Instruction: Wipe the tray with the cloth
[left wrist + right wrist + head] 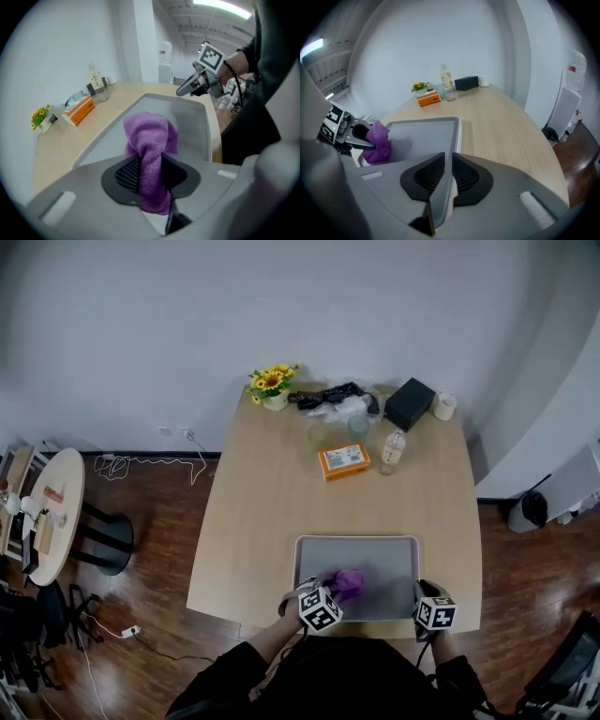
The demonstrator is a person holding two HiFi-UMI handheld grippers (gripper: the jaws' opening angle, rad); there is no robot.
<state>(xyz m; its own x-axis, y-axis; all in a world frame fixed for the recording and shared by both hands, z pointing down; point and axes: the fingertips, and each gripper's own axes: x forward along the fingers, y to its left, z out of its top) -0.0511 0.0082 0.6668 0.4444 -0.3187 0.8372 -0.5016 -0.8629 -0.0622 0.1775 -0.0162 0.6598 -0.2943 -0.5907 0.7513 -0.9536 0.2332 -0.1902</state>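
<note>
Wadded cloth [150, 136], tray [375, 549] pinned by one edge.
The left gripper [149, 176] pinches the purple cloth at the tray's near side; the right gripper [446, 173] clamps its rim. A hard sweep may twist the tray loose or skip patches.

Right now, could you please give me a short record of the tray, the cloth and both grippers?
tray: grey, at the near edge of the table
cloth: purple, bunched, over the tray's near-left part
left gripper: shut on the cloth
right gripper: shut on the tray's near-right rim
far end: orange box, bottle, flowers
</note>
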